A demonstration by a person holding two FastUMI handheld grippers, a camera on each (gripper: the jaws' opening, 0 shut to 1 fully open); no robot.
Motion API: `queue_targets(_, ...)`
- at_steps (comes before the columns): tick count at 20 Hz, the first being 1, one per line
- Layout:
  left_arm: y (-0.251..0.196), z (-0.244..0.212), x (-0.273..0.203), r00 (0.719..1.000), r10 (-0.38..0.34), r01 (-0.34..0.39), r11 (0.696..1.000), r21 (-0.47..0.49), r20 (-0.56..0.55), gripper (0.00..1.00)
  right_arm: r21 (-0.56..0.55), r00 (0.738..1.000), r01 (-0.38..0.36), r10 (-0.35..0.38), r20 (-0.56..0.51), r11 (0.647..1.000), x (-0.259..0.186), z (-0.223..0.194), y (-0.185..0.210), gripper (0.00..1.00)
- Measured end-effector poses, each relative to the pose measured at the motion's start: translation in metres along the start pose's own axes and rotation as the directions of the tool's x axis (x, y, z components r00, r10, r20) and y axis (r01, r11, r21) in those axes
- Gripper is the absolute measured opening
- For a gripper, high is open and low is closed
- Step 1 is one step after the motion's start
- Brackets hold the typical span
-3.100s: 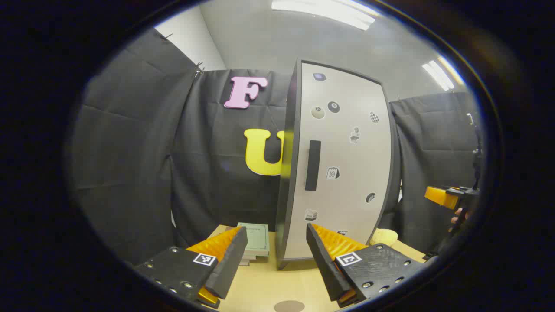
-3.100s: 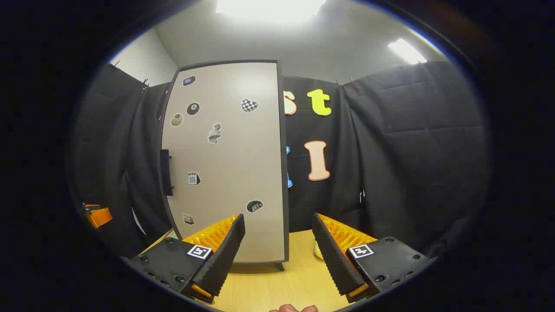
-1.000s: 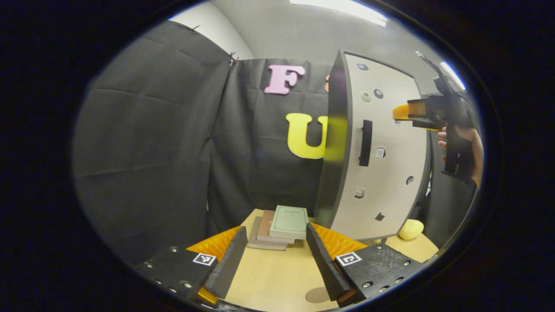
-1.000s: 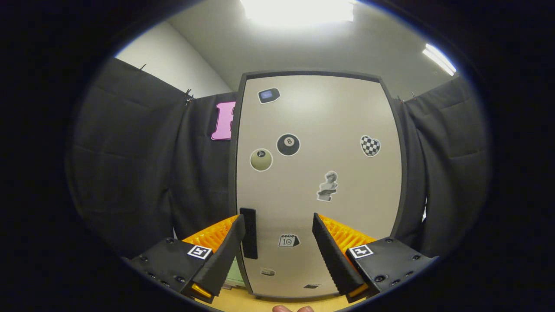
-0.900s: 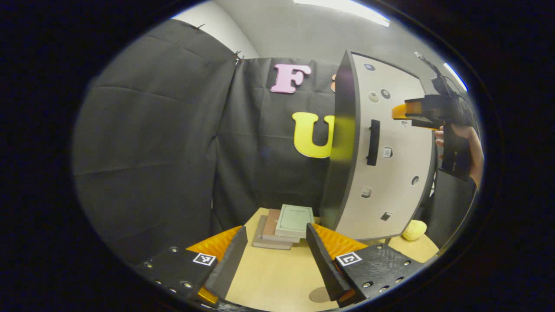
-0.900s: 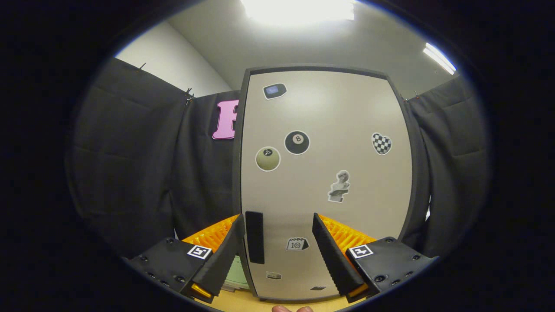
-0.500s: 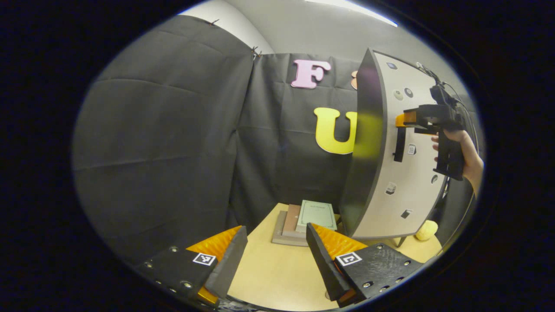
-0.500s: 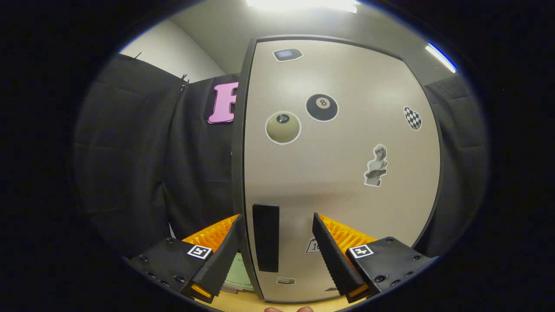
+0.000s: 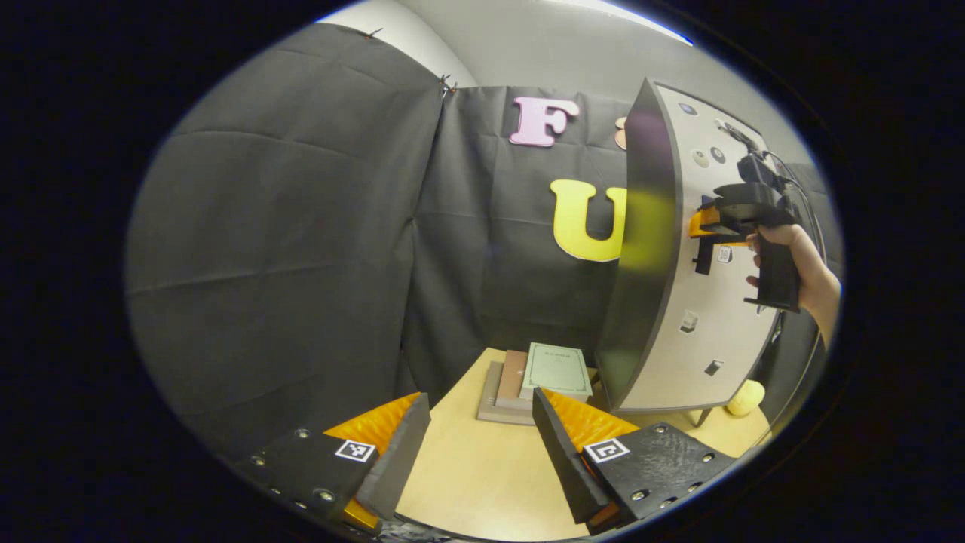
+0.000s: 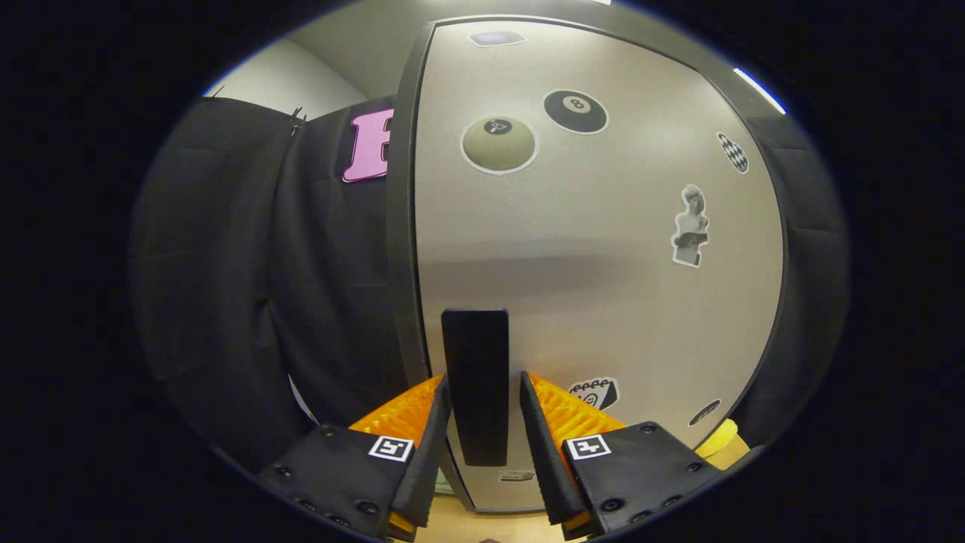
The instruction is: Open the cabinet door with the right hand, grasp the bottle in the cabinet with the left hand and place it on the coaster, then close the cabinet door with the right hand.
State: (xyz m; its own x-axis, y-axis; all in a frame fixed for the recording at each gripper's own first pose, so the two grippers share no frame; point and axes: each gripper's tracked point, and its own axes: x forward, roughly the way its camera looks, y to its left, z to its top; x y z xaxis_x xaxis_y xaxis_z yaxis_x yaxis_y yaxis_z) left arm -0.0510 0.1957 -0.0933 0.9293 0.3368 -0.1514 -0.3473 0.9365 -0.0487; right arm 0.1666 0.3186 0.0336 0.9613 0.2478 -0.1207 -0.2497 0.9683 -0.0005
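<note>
At six o'clock, right gripper (image 10: 482, 422) brackets door handle (image 10: 475, 377), fingers nearly closed, contact unconfirmed; clamp squarely, then pull. Left gripper (image 9: 475, 445) wide open, empty.

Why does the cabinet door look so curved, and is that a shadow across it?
Right gripper view: the fisheye lens bows the door outward; a soft dark band crosses it above the handle, likely a shadow. Left gripper view: the door bends too, and the cabinet's glossy dark side reflects a yellow-green patch.
</note>
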Motion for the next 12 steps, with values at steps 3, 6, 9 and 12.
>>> queue_targets(3, -0.001, 0.002, -0.001, 1.0, -0.005, 0.005, 1.0, 0.004, 0.005, 0.85, -0.011, 1.0, 0.015, -0.015, -0.01, 1.0, 0.001, -0.002, -0.002, 0.36)
queue_targets(6, -0.002, -0.003, -0.003, 1.0, -0.003, 0.003, 1.0, 0.002, 0.001, 0.85, 0.077, 0.998, -0.014, 0.019, -0.052, 0.997, -0.001, -0.006, -0.002, 0.33)
queue_targets(9, 0.0, -0.007, -0.006, 1.0, -0.006, 0.006, 1.0, -0.014, -0.003, 0.85, 0.039, 0.999, -0.024, 0.025, -0.042, 0.999, 0.0, -0.004, -0.002, 0.28)
queue_targets(12, -0.003, -0.015, -0.016, 1.0, -0.006, 0.006, 1.0, -0.022, -0.006, 0.85, 0.048, 0.997, -0.064, 0.066, -0.039, 0.997, 0.0, -0.006, 0.0, 0.19)
